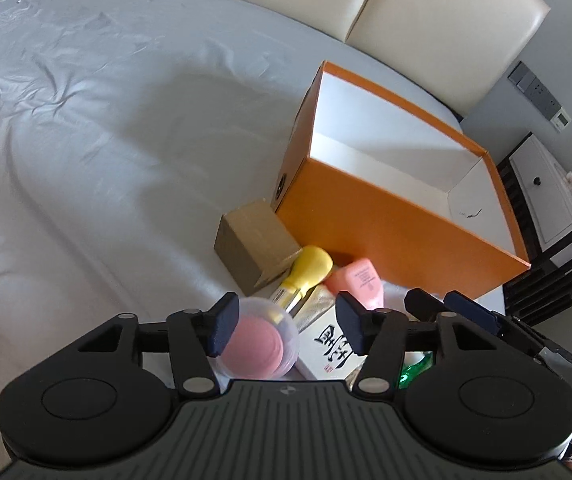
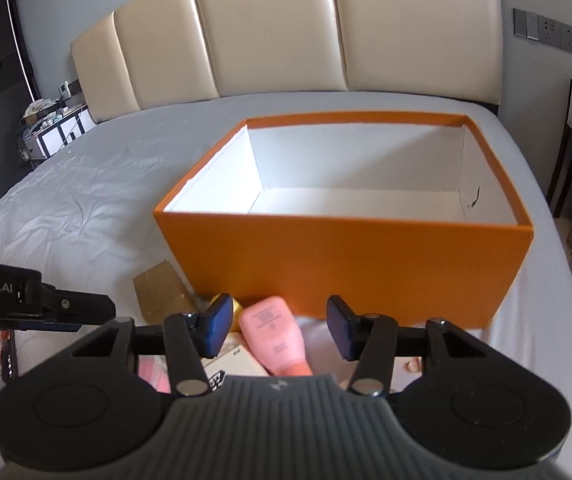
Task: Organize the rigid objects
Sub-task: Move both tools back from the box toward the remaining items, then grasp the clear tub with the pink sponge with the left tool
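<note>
Pink bottle [image 2: 276,336], cap toward camera

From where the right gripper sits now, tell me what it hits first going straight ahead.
Probably the pink bottle, lying between the right gripper's open jaws, just short of the orange box. Depth is hard to judge.

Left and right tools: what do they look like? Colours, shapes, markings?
Both match. The left tool and right tool each have dark blue flat pads on black linkage arms with silver pivot pins, two round black housings, and a grey ribbed body bearing a small round emblem. White "Robot.AI" lettering shows on the left tool's side in the right wrist view.
</note>
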`<state>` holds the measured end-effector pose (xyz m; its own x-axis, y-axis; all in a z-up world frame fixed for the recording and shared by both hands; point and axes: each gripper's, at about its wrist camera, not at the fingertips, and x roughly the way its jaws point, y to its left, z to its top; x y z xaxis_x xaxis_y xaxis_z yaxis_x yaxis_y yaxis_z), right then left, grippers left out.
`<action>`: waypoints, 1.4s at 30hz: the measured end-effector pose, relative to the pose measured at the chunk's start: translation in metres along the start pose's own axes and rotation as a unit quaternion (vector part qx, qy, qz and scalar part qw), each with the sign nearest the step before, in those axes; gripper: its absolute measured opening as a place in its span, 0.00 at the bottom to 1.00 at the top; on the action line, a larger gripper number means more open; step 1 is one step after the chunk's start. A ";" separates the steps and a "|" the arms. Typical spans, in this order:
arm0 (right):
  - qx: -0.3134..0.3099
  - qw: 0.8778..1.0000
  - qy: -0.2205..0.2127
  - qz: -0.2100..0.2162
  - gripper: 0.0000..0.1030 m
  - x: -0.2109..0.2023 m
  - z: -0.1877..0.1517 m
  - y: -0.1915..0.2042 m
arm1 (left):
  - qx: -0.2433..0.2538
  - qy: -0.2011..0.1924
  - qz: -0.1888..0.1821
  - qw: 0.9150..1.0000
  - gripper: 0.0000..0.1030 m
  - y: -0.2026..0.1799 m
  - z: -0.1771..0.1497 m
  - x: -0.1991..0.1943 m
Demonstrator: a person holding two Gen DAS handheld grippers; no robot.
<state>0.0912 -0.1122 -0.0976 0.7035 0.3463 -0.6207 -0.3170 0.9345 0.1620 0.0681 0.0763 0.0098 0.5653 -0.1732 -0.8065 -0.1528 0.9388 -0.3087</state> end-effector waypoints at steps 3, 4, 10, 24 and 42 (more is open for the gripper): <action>-0.035 0.999 0.012 0.014 0.61 0.008 -0.013 0.008 | 0.015 0.008 0.031 0.999 0.77 -0.005 -0.010 0.008; -0.049 0.999 0.017 0.015 0.63 0.012 -0.017 0.011 | 0.024 0.011 0.047 0.999 0.79 -0.007 -0.014 0.012; -0.119 0.992 0.045 0.022 0.75 0.029 -0.038 0.026 | 0.047 0.023 0.086 0.995 0.84 -0.014 -0.022 0.024; -0.169 0.983 0.062 0.026 0.81 0.061 -0.043 0.044 | 0.012 0.089 0.096 0.991 0.83 -0.007 -0.016 0.055; -0.153 0.984 0.078 0.046 0.80 0.070 -0.040 0.038 | 0.013 0.111 0.077 0.991 0.71 -0.002 -0.016 0.052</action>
<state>0.1029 -0.0555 -0.1659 0.5636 0.3893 -0.7286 -0.5684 0.8227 -0.0001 0.0853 0.0603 -0.0393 0.3446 -0.0848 -0.9349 -0.2007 0.9662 -0.1616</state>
